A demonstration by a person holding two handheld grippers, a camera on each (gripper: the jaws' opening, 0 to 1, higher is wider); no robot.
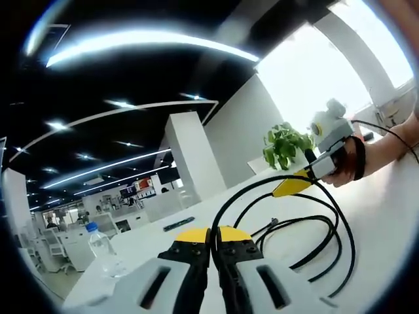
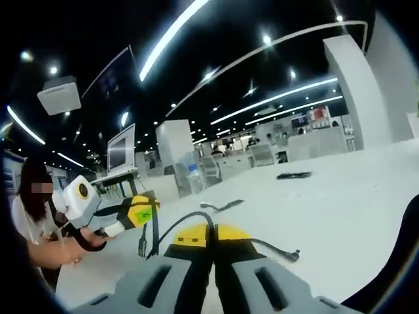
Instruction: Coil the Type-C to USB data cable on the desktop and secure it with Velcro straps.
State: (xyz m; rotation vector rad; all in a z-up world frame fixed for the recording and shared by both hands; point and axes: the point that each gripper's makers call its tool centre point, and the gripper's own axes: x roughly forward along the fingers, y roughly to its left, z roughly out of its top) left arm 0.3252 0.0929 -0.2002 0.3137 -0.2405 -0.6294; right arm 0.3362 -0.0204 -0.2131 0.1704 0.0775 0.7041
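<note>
Black data cable (image 1: 298,226) is lying in loose loops on the white worktop (image 1: 386,216), beyond the left claw (image 1: 211,237), which is pinching one strand between closed yellow tips. Right claw (image 2: 213,233) is likewise gripping the cable. Clear plastic water bottle (image 1: 101,247) is standing left of the cable.

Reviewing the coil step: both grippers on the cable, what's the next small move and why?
Probably bring the right gripper toward the left gripper to close another loop. Both look shut on the black cable, which lies in loose, uneven loops on the white desktop; no strap is on it yet.
</note>
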